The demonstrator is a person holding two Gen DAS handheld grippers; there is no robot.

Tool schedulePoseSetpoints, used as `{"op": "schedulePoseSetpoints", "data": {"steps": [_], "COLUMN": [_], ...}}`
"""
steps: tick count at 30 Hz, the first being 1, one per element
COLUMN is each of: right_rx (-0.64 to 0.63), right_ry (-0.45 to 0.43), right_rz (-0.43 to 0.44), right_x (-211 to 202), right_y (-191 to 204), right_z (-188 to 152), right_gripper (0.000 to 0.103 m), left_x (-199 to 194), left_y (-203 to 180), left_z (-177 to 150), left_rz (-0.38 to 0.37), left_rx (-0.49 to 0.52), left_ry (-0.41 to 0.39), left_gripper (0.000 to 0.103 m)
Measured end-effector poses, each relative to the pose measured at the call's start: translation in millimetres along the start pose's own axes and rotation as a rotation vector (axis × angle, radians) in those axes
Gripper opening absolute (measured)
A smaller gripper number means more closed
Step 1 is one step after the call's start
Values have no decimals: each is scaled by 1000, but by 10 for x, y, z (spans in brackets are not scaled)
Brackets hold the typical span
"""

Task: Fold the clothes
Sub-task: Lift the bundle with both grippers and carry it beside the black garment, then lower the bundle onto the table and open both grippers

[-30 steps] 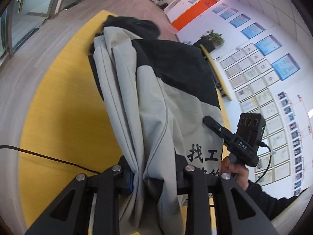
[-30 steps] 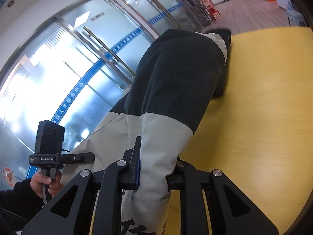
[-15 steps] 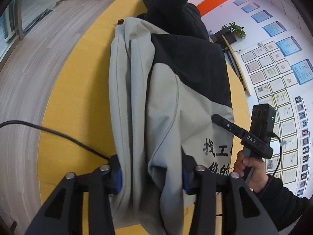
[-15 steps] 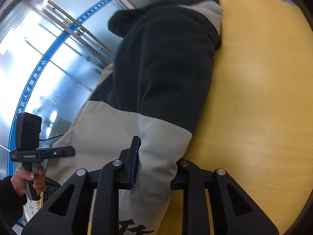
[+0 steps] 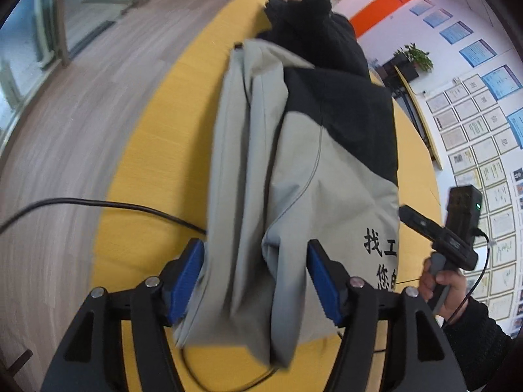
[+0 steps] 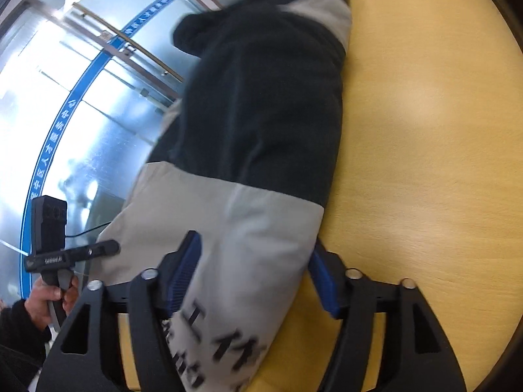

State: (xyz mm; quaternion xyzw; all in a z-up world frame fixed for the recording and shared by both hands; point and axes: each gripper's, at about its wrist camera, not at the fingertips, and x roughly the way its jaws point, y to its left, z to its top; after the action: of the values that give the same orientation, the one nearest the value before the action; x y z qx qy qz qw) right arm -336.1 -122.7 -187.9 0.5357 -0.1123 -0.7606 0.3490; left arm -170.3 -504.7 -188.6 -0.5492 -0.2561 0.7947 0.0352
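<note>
Lying lengthwise on a round yellow wood-grain table [image 5: 143, 150], a folded grey-and-black jacket [image 5: 304, 170] with black printed characters near its hem. Room: wood plank floor [image 5: 65, 124], glass doors, white wall with framed papers, orange panel, potted plants. A black cable [image 5: 130, 207] crosses the table. Left gripper [image 5: 255, 281] and right gripper [image 6: 253, 281] have just been opening; blue ribbed pads stand apart, hem loose between them, not clamped.
</note>
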Motion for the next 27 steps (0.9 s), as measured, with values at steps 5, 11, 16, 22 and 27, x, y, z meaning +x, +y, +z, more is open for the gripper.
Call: {"op": "schedulePoseSetpoints", "data": {"steps": [5, 11, 16, 22, 27], "right_rx": [-216, -401, -407, -478, -467], "right_ry": [-78, -167, -206, -225, -157], "right_rz": [-55, -31, 13, -18, -127], "right_x": [-953, -2228, -2819, -3279, -3299], "right_y": [297, 612, 734, 1187, 1470], "right_z": [-219, -670, -825, -1200, -1428], "right_gripper": [76, 80, 81, 93, 98], "left_x": [-1227, -2673, -3132, -2833, -2384], "left_y": [-111, -825, -1450, -2481, -3105], "left_z": [-406, -1160, -1661, -2240, -2569], "left_rz": [33, 227, 360, 377, 450], "left_rx": [-49, -58, -62, -74, -105], "left_ry": [-186, -418, -466, -497, -501], "left_gripper": [73, 91, 94, 94, 95]}}
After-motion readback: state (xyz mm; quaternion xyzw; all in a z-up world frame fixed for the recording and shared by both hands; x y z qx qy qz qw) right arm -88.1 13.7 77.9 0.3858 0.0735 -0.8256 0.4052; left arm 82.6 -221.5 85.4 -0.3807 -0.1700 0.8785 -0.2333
